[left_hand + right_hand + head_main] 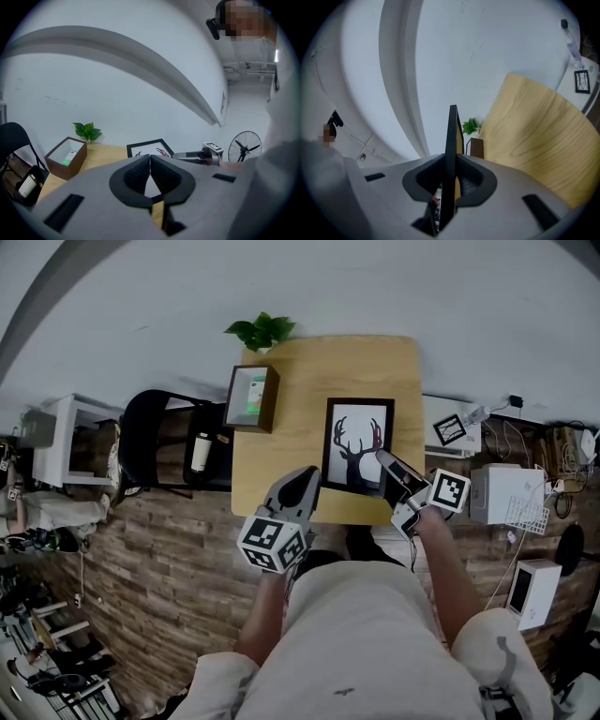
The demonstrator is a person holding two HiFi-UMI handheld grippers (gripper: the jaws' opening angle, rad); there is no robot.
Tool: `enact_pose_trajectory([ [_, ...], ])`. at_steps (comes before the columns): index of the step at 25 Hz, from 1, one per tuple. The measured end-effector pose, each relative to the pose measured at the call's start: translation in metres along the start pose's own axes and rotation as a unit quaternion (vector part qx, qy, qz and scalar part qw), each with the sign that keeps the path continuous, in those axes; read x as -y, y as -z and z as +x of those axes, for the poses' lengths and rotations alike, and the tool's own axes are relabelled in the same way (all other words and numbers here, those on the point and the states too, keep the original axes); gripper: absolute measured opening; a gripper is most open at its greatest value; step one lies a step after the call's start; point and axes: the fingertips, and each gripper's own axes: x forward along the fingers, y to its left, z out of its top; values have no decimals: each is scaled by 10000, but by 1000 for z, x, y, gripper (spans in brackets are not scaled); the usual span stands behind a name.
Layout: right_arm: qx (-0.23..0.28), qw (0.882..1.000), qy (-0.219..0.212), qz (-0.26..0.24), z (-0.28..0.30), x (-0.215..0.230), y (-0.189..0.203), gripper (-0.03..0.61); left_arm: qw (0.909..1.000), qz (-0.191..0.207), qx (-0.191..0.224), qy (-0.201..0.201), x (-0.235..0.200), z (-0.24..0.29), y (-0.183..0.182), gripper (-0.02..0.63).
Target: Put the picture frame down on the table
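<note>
Over the wooden table point(281, 465), right of its middle, the picture frame point(357, 444) with its black antler print faces up toward the head camera. The right gripper point(384, 457) has it by the right-hand edge. In the right gripper view the black frame point(452, 140) stands edge-on between the two pads and they're pressed against it from both sides, a firm pinch. Whether the frame's underside is touching the wood, I can't tell from any view.

Over on the other side, the left gripper point(307, 472) sits at the table's near edge, just beside the frame's lower left corner. Its jaws are closed tip to tip with nothing between them, and they're clear of the frame.

At the table's left edge there's a brown open box point(251, 397), a small green plant point(261, 331) at the far edge, and a black chair point(155, 437) off to the left.
</note>
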Motion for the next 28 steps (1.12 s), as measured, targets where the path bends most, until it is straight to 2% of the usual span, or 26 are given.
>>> enact_pose_trajectory([
  [12, -239, 9995, 186, -57, 32, 34, -21, 67, 9996, -115, 24, -261, -19, 6, -6, 8],
  [28, -329, 9972, 664, -79, 70, 81, -15, 67, 9993, -217, -288, 133, -55, 30, 2, 8],
])
